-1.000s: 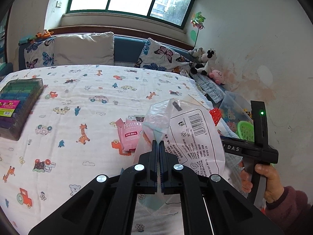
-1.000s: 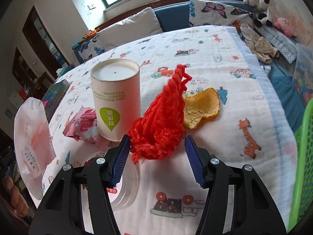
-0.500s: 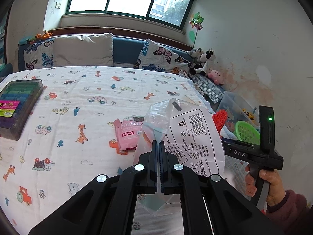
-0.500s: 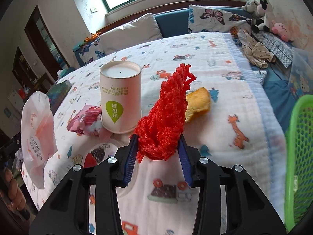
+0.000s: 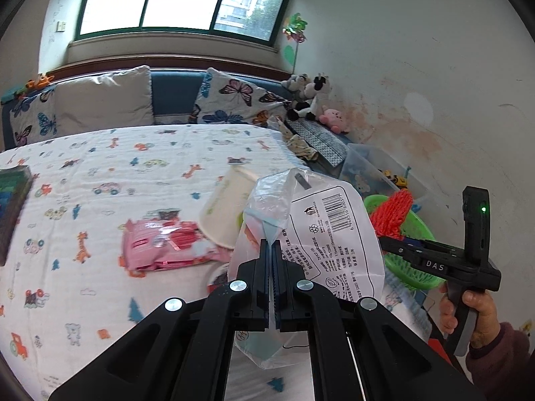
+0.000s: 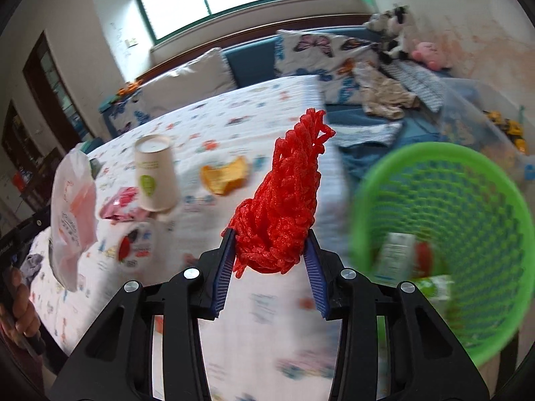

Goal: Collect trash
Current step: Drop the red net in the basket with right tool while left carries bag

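My left gripper (image 5: 271, 254) is shut on a white plastic bag (image 5: 321, 244) with a barcode and holds it up over the bed. My right gripper (image 6: 271, 252) is shut on a red foam fruit net (image 6: 284, 200), lifted off the bed beside the green mesh basket (image 6: 461, 197). The same net (image 5: 391, 214) shows in the left wrist view above the basket's rim (image 5: 411, 270). Some packaging lies inside the basket. Left on the bedspread are a paper cup (image 6: 154, 177), an orange peel (image 6: 225, 177) and a pink wrapper (image 5: 160, 244).
A patterned bedspread (image 5: 100, 180) covers the bed; pillows (image 5: 103, 100) and plush toys (image 5: 311, 100) line its far side. A clear storage box (image 5: 378, 170) with toys sits on the floor past the basket. A dark box (image 5: 10, 207) lies at the bed's left edge.
The right gripper closed on the red net, lifted it off the bed and swung right toward the green basket. The left gripper kept hold of the bag and shifted right.
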A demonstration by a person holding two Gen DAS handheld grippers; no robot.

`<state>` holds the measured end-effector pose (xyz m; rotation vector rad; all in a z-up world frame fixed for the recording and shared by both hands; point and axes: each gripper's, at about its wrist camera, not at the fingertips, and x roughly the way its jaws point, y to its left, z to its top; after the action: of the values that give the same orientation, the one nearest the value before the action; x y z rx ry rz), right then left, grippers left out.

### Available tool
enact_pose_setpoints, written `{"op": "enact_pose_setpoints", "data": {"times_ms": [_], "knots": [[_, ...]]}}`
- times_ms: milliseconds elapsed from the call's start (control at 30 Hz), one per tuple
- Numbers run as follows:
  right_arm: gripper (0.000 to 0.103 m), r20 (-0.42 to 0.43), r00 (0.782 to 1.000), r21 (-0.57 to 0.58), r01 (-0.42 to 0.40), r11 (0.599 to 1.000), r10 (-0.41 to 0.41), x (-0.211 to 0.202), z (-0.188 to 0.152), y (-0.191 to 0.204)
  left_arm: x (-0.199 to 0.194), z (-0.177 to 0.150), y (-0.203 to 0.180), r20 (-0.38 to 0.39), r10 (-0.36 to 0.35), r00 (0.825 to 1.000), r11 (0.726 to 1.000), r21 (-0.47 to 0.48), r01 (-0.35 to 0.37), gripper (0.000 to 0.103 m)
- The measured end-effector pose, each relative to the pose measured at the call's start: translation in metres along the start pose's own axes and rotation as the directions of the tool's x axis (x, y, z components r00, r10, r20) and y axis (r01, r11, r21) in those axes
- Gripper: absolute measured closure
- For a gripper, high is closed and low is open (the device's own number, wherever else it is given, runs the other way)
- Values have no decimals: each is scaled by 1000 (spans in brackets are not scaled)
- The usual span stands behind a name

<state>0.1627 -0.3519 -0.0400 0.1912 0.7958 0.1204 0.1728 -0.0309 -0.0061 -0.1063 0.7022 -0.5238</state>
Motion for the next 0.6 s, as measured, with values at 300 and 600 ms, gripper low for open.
{"op": "enact_pose_setpoints", "data": {"times_ms": [300,600], "knots": [[59,-14,986,81,166,983,-165,-27,-15,-85,30,14,-56,-33,-58,998,996,71,60,101],[52,-45,973,152,229,961,-225,-28,-22,-139,61,24,-112,-73,-89,993,984,149,99,101]]}}
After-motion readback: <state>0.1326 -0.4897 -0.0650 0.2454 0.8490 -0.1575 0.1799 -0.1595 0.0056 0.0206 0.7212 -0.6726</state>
